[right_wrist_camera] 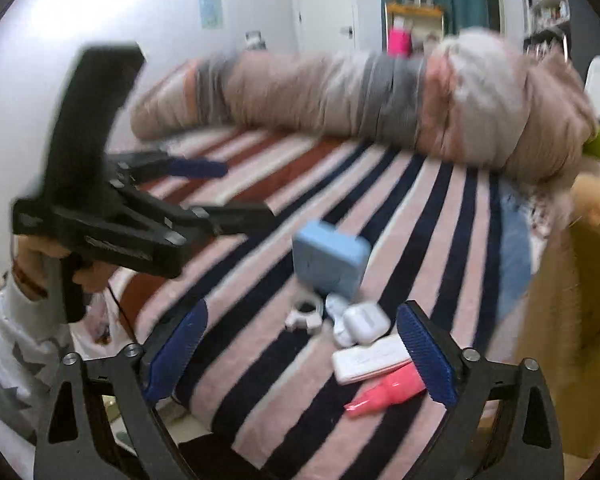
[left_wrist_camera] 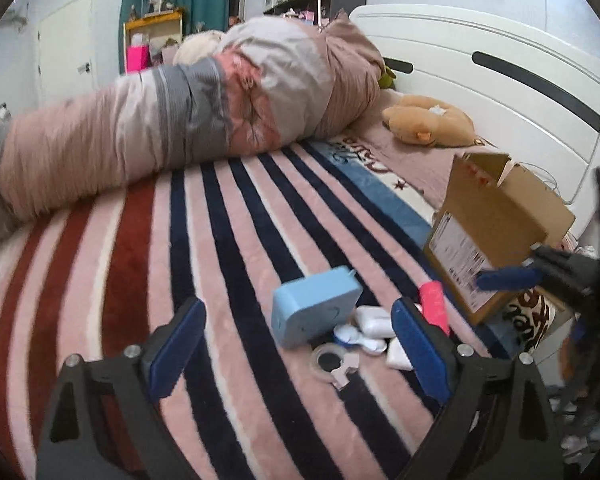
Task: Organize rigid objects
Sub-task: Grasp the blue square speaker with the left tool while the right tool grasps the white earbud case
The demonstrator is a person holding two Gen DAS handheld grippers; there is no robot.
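You had one blue box (left_wrist_camera: pixel 314 306), one roll of clear tape (left_wrist_camera: pixel 327 362), one pink bottle (right_wrist_camera: pixel 386 394), one flat white case (right_wrist_camera: pixel 370 359), one white earbud case (right_wrist_camera: pixel 362 322) and one cardboard box (left_wrist_camera: pixel 496 236) on the bed, plus one stuffed toy (left_wrist_camera: pixel 428 120).

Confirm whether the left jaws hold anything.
No: the left gripper is open, with the light blue plastic box lying free on the striped blanket.

Small objects clustered on the striped blanket (left_wrist_camera: pixel 228 240), box-shaped device (left_wrist_camera: pixel 314 306) behind tape roll (left_wrist_camera: pixel 328 362) and earbud cases (left_wrist_camera: pixel 374 322), cardboard box (left_wrist_camera: pixel 496 228) to their right, rolled duvet (left_wrist_camera: pixel 188 112) lying behind.
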